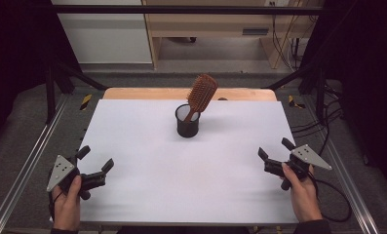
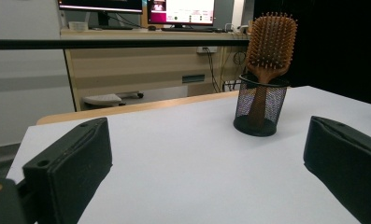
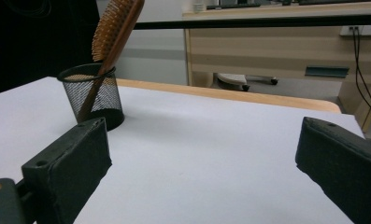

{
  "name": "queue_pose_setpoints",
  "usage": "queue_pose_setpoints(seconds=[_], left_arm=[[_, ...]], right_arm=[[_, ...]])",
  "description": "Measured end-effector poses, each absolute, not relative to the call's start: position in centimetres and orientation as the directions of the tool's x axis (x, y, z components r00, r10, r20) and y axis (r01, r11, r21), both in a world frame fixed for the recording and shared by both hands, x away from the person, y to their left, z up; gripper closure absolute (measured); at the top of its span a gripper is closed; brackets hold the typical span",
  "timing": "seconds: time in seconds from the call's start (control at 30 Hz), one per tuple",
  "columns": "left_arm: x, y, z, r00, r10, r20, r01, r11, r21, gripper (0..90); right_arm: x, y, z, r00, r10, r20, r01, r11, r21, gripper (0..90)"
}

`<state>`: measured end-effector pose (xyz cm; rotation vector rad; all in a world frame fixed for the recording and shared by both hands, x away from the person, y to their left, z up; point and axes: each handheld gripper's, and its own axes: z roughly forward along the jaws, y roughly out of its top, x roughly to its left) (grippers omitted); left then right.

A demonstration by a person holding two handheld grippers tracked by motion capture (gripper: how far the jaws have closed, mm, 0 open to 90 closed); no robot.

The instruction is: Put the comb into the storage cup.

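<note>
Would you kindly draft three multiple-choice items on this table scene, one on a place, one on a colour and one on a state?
1. Where is the hairbrush?
A. Lying flat on the table
B. Standing handle-down in the mesh cup
C. Held in the right tongs

2. What colour is the mesh cup?
A. Black
B. White
C. Red

3. How do the left tongs and right tongs stand?
A. Both shut on the brush
B. Left shut, right open
C. Both open and empty

Answers:
1. B, since the handle goes down into the cup and the bristled head leans out above its rim.
2. A, as the high view and both gripper views show dark black mesh on the white table.
3. C, because each pair of jaws stands wide apart at the near edge, far from the cup.
</note>
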<state>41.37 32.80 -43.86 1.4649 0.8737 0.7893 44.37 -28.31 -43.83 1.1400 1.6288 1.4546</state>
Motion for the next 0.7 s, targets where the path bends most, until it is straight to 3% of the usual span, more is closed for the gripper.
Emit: queue_pose_setpoints(seconds=[0.53, 0.7], left_arm=[[41.2, 32.9, -43.7, 0.502, 0.864, -0.038, 0.042, 0.020, 0.999, 1.3], [41.2, 32.7, -43.6, 0.502, 0.865, -0.031, 0.029, 0.019, 0.999, 1.3]], right_arm=[[43.8, -24.5, -45.8, -0.541, 0.841, -0.001, 0.156, 0.101, 0.983, 2.5], [43.5, -24.4, -45.5, -0.555, 0.831, 0.034, 0.136, 0.050, 0.990, 2.8]])
